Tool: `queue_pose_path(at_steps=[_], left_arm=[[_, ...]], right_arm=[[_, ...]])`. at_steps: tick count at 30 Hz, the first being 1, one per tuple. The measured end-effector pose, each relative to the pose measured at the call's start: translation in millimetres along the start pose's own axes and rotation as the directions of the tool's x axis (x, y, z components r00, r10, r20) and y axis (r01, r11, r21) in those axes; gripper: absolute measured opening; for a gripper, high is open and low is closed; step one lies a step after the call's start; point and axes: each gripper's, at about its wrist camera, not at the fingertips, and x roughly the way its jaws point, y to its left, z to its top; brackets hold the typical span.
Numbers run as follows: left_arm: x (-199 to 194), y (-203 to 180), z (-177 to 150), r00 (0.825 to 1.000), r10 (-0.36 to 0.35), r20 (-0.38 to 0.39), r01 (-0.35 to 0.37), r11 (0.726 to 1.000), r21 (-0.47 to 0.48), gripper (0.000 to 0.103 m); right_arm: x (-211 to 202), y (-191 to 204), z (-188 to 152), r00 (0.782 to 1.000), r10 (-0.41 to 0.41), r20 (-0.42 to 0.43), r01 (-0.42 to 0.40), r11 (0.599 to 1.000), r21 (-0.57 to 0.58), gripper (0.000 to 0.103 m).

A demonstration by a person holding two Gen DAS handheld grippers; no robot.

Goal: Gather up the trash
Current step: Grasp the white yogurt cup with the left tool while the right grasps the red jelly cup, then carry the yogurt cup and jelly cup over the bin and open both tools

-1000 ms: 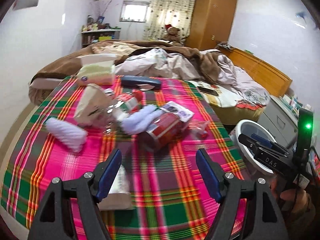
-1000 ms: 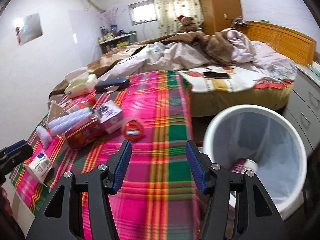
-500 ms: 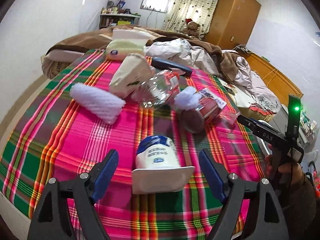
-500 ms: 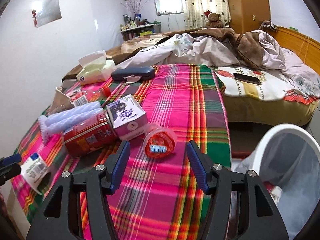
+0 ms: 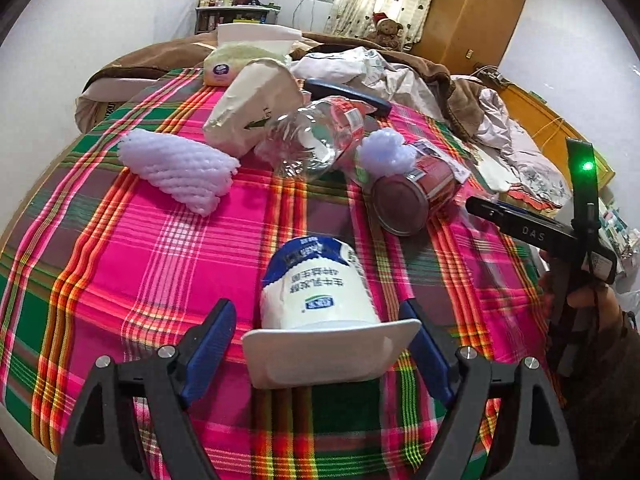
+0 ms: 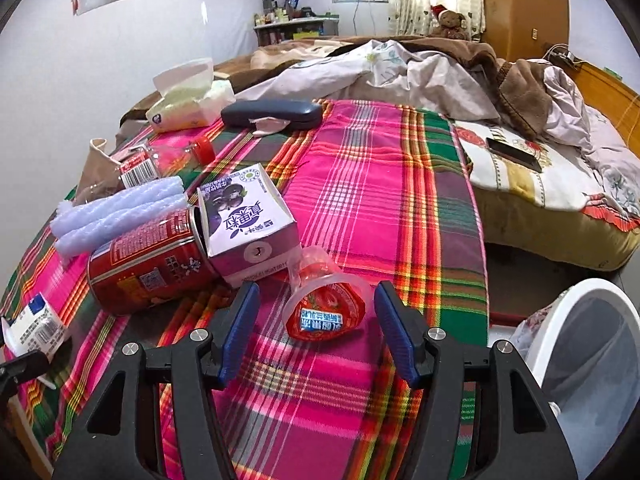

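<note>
A white yogurt cup point(image 5: 320, 292) with a blue band lies on its side on the plaid cloth point(image 5: 160, 264). My left gripper point(image 5: 316, 344) stands open around it; the left pad is clear of the cup's square rim and the right pad is close beside it. In the right wrist view, a red-lidded clear jelly cup point(image 6: 324, 312) lies tilted between the open fingers of my right gripper point(image 6: 318, 320), untouched. A red can point(image 6: 148, 264), a purple carton point(image 6: 248, 220), a crushed clear bottle point(image 5: 316, 136) and white foam netting point(image 5: 180, 168) lie further back.
A white bin point(image 6: 592, 356) stands on the floor at the cloth's right edge. A tissue pack point(image 6: 188, 104), a dark glasses case point(image 6: 272, 114) and a beige paper bag point(image 5: 256, 104) sit at the back. A phone point(image 6: 514, 154) lies on the bed beyond.
My left gripper came down and forward until the yogurt cup lay between its fingers. My right gripper swung left, away from the bin, to straddle the jelly cup. Both jaws widened slightly.
</note>
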Motion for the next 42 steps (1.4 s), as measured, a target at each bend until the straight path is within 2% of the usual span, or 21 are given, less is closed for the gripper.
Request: queue_pose_path(at_steps=[5,7,11,14,15,30,42], left_arm=[[3,2,0,1.000,-0.022,-0.009,0.022,1.000,-0.012,0.084],[4,2,1,1.000,-0.023,-0.008,0.023,1.000,-0.016,0.081],[4,2,0,1.000,-0.024,-0.011,0.024,1.000,-0.016,0.073],[4,3,0,0.999,-0.031,-0.009,0.031,0.999,-0.027,0.068],[4,2,0,0.999,-0.031,-0.011,0.030,0.999,-0.025,0.068],[-6,-15,-1,0.999,-0.037,0.006,0.037,0.999,0.004,0.068],[-22,-54,7,0.996,-0.072,0.042,0.068,0.993,0.096,0.068]], right_arm=[[7,-3,4,0.999,-0.009,-0.031,0.009,1.000,-0.001,0.061],[11,-6,4,0.998,-0.011,-0.054,0.011,1.000,0.011,0.061],[9,-6,4,0.999,0.011,-0.048,-0.010,1.000,0.015,0.061],[8,-6,3,0.999,0.014,-0.042,-0.013,1.000,0.015,0.053],[7,-6,3,0.999,0.015,-0.040,-0.015,1.000,0.014,0.045],[-12,-7,-8,0.999,0.042,0.006,-0.042,0.998,0.049,0.045],[-47,-17,-20,0.995,0.049,0.082,-0.056,0.994,0.093,0.045]])
